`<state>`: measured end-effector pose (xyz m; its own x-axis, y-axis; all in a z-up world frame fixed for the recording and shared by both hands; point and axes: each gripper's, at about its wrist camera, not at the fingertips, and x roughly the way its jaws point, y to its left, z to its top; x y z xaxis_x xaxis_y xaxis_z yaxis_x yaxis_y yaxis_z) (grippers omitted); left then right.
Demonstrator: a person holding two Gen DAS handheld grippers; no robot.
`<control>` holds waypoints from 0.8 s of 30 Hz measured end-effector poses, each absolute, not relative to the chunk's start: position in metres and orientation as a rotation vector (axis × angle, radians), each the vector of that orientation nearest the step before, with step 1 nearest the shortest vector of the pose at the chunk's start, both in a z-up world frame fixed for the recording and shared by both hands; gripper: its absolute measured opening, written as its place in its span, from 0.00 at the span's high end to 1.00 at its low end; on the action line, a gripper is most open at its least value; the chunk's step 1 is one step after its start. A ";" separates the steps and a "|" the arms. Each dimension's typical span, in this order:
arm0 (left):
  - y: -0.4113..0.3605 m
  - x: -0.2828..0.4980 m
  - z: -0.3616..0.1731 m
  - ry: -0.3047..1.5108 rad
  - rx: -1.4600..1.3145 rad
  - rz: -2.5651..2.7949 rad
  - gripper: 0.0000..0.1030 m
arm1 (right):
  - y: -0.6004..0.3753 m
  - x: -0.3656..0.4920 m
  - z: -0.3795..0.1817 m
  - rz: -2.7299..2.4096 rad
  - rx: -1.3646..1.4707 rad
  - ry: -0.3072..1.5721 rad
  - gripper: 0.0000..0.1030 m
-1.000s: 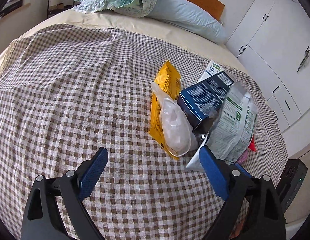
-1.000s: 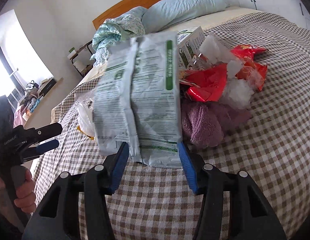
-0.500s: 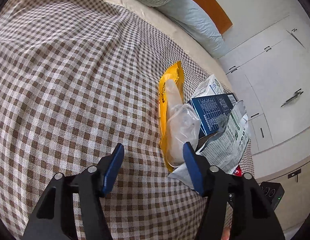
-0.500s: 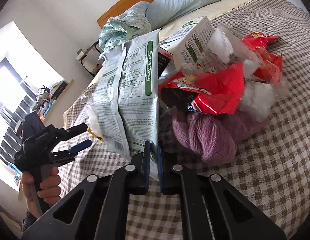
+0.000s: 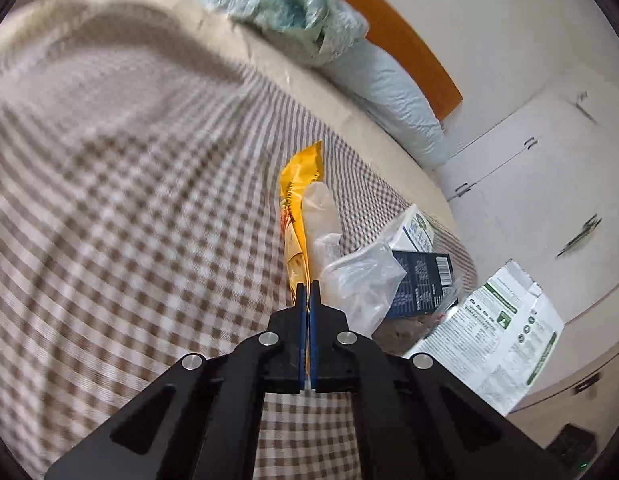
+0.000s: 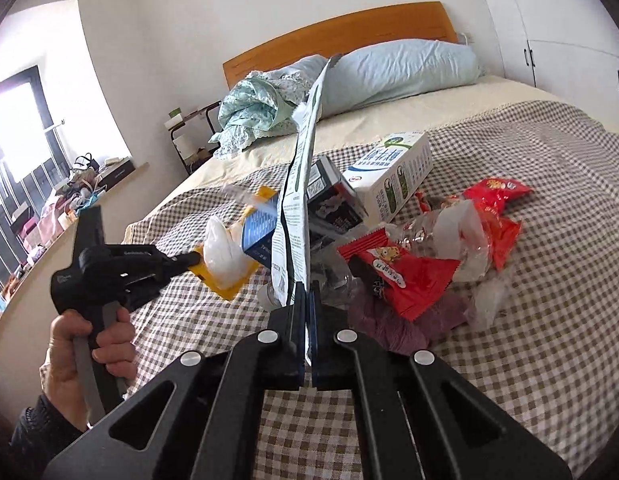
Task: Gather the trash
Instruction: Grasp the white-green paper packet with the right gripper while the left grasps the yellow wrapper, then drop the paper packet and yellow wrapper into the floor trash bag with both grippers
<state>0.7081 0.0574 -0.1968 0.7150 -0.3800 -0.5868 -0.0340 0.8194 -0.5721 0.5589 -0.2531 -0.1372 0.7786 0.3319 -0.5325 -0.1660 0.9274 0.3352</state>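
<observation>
Gripping trash off bed: left tool (image 5: pixel 308 292) clenched on yellow wrapper (image 5: pixel 299 196), right tool (image 6: pixel 308 294) on white-green bag (image 6: pixel 301 184). Next: lift clear, find bin.

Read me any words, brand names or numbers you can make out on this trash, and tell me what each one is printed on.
Nothing reads with certainty.
White and green bag: green and black print, too small.
White carton: large blue characters, blurred.
Dark blue box: barcode and fine print, unreadable.
Red wrapper: cartoon and characters, too small.
Yellow packet: red print, blurred.
</observation>
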 end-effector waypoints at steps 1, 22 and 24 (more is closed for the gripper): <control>0.054 0.698 -0.177 0.689 -0.503 -0.161 1.00 | -0.254 0.556 -0.134 0.259 0.255 0.610 0.98; -0.011 0.578 -0.078 0.515 -0.215 -0.140 1.00 | -0.288 0.464 -0.074 0.066 0.087 0.421 0.99; -0.025 0.567 -0.071 0.529 -0.220 -0.184 1.00 | -0.303 0.445 -0.076 0.034 0.063 0.442 0.99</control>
<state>0.5672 -0.0247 -0.0705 0.8476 -0.2295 -0.4784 0.1164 0.9601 -0.2544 0.4453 -0.3027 -0.0756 0.9036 0.0461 -0.4259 -0.0188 0.9975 0.0681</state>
